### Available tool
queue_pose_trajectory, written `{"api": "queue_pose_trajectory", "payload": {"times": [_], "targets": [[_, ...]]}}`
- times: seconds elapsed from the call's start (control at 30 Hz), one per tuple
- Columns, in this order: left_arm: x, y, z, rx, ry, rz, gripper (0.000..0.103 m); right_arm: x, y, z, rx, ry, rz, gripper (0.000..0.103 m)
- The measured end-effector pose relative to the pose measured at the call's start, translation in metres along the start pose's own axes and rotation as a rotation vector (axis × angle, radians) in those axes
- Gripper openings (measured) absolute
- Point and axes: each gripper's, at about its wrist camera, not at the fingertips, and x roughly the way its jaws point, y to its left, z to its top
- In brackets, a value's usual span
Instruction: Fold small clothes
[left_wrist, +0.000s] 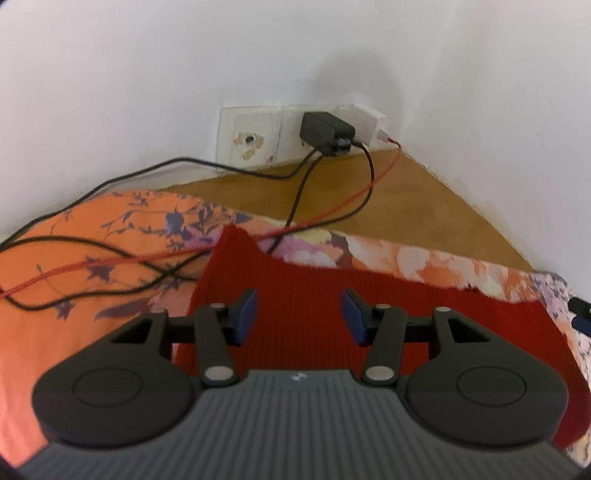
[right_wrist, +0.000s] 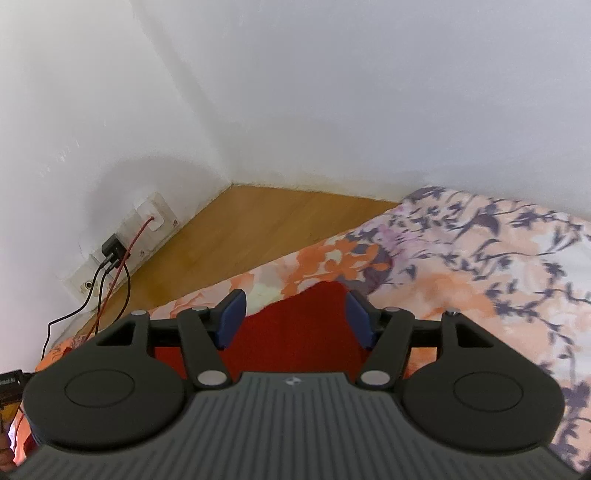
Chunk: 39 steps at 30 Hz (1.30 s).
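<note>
A red ribbed knit garment (left_wrist: 303, 295) lies flat on a floral orange bedsheet (left_wrist: 74, 258). In the left wrist view my left gripper (left_wrist: 299, 314) hovers over the garment with its blue pads wide apart and nothing between them. A pointed corner of the garment (left_wrist: 232, 236) reaches toward the cables. In the right wrist view my right gripper (right_wrist: 295, 317) stands open above another pointed corner of the red garment (right_wrist: 295, 328), which shows between the pads without being pinched. The rest of the garment is hidden under both grippers.
Black cables (left_wrist: 110, 236) and a red cable (left_wrist: 332, 210) run across the sheet from a black charger (left_wrist: 327, 133) in a wall socket (left_wrist: 251, 136). A wooden surface (left_wrist: 388, 206) borders the sheet, with white walls meeting in a corner. The floral sheet (right_wrist: 480, 266) extends right.
</note>
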Motion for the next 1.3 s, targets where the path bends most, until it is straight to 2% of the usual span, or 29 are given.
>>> {"api": "queue_pose_trajectory", "payload": {"times": [0.2,0.47,0.57,0.77,1.03,1.13,1.2,1.23,1.3], "targets": [[-0.016,-0.004,-0.016,0.003,0.053,-0.014,0.052,-0.029,-0.019,-0.011,0.007,-0.009,-0.016,0.077],[-0.033,-0.021,-0.039,0.006,0.102,-0.056,0.052,-0.049,-0.053,-0.039,0.089,0.057,0.017,0.087],[-0.036,-0.03,-0.048,0.014,0.131,-0.075,0.052,-0.047,-0.064,-0.048,0.132,0.109,0.04,0.087],[-0.043,-0.047,-0.064,0.049,0.158,-0.086,0.052,-0.034,-0.069,-0.061,0.187,0.213,0.142,0.087],[-0.045,-0.06,-0.076,0.069,0.164,-0.051,0.052,-0.016,-0.049,-0.062,0.097,0.255,0.202,0.088],[-0.043,-0.061,-0.077,0.059,0.165,-0.038,0.052,-0.014,-0.048,-0.06,0.109,0.254,0.237,0.083],[-0.043,-0.062,-0.077,0.057,0.165,-0.031,0.052,-0.016,-0.047,-0.058,0.109,0.237,0.251,0.067],[-0.042,-0.062,-0.077,0.055,0.166,-0.027,0.052,-0.018,-0.049,-0.057,0.115,0.23,0.26,0.062],[-0.041,-0.063,-0.077,0.054,0.166,-0.02,0.052,-0.019,-0.055,-0.055,0.129,0.222,0.274,0.044]]}}
